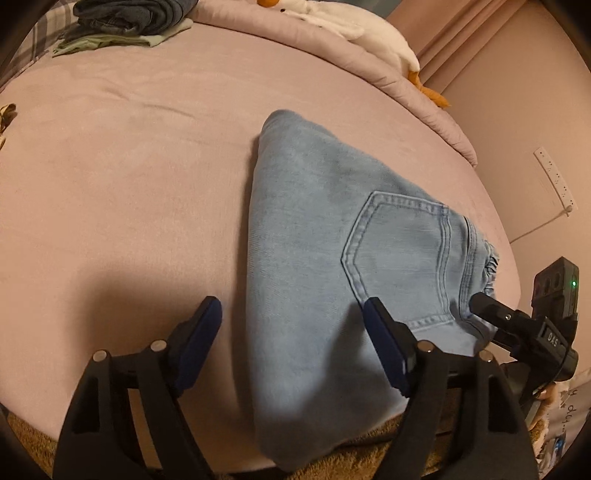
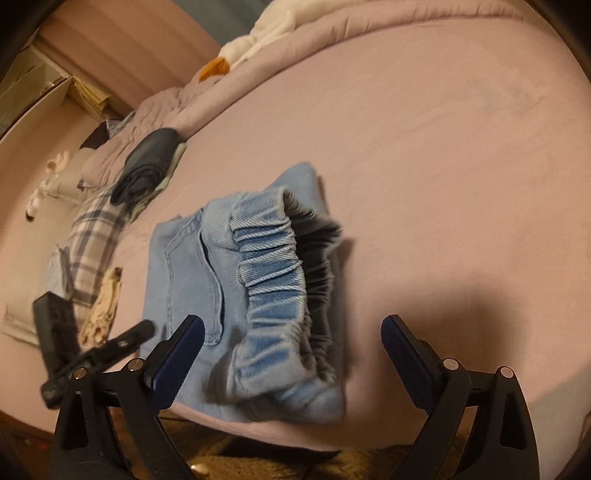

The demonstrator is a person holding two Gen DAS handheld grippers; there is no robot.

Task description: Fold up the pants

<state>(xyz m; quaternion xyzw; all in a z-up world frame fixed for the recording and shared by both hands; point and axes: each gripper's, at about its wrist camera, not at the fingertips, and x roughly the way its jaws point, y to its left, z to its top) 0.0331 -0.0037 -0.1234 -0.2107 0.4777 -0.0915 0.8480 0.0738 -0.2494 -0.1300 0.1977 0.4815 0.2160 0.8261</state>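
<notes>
Both wrist views close, angled down, sharing jeans [image 1: 332, 240].

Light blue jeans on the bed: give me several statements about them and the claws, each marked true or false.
1. The light blue jeans lie folded on the pink bed. True.
2. The left claw is clamped on the jeans. False: its jaws stand open, gripping nothing.
3. A back pocket faces up. True.
4. The right claw is shut. False: it is open, above the elastic waistband.
5. The dark folded clothes sit on top of the jeans. False: they lie apart, near the far edge of the bed.
</notes>
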